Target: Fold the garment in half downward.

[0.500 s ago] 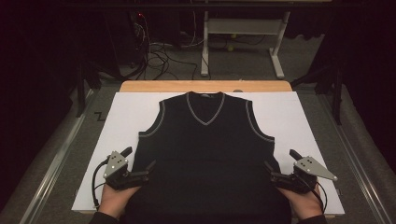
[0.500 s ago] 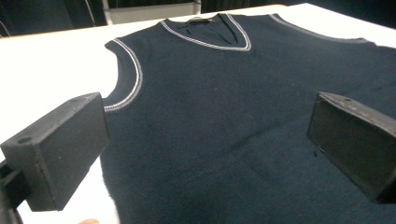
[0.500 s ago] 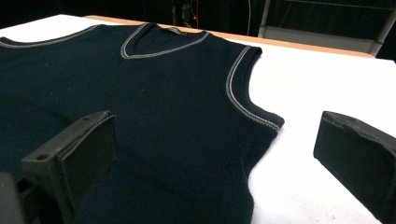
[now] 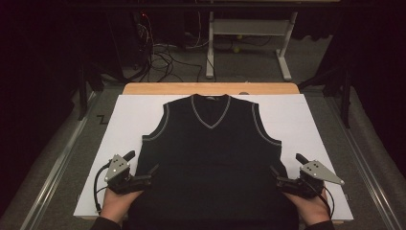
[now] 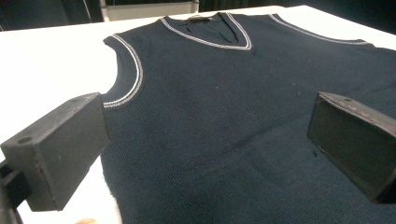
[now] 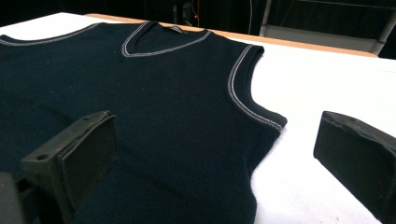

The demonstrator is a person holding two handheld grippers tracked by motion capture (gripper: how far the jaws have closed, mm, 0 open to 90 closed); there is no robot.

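Dark sleeveless sweater (image 4: pixel 210 158) lies flat, front up, centred on white bench (image 4: pixel 306 120), neckline toward far edge. Left tongs (image 4: pixel 146 177) at sweater's left side seam, right tongs (image 4: pixel 280 181) at right seam; both gaping, gripping nothing, likely staged to pinch both seams together.

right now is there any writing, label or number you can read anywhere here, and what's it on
"Z": a dark mark like this letter on the white sheet, at its far left corner; it may just be a scribble.
Neck label inside the vest: too small and dark to read.
Nothing is readable on the left gripper or the right gripper.
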